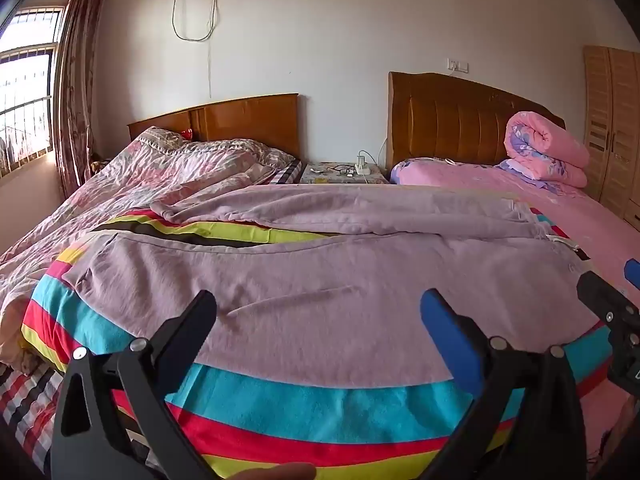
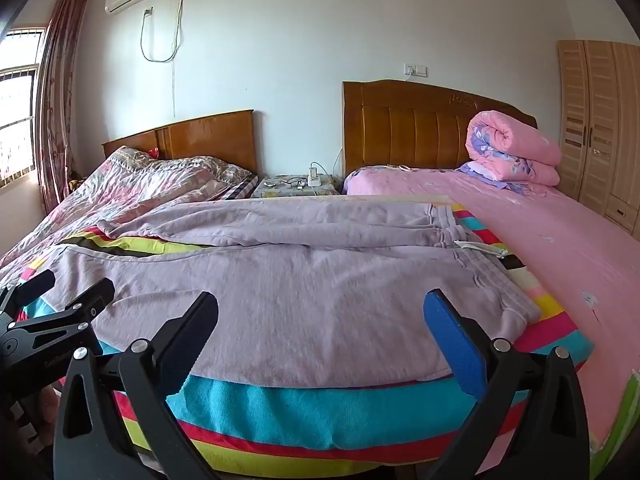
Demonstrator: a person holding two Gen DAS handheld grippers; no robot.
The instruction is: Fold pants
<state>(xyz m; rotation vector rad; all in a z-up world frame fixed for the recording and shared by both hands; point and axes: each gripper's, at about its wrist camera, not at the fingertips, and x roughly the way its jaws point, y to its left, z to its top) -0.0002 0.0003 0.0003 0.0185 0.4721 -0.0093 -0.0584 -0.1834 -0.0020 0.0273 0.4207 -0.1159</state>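
Note:
Lilac pants [image 1: 320, 292] lie flat across a striped blanket [image 1: 304, 400], waistband to the right [image 2: 472, 248], legs running left with a gap between them. They also show in the right wrist view [image 2: 312, 300]. My left gripper [image 1: 320, 304] is open and empty, hovering over the near leg by its front edge. My right gripper [image 2: 322, 304] is open and empty over the near side close to the waistband. The left gripper shows at the left edge of the right wrist view [image 2: 66, 284]; the right gripper shows at the right edge of the left wrist view [image 1: 616, 280].
The striped blanket [image 2: 320, 412] bridges two beds. The left bed has a floral quilt [image 1: 140, 176]; the right bed has a pink sheet [image 2: 560, 248] and a rolled pink quilt [image 2: 512, 152]. A nightstand with cables [image 2: 300, 184] stands between the headboards. A wardrobe [image 2: 600, 128] is at the right.

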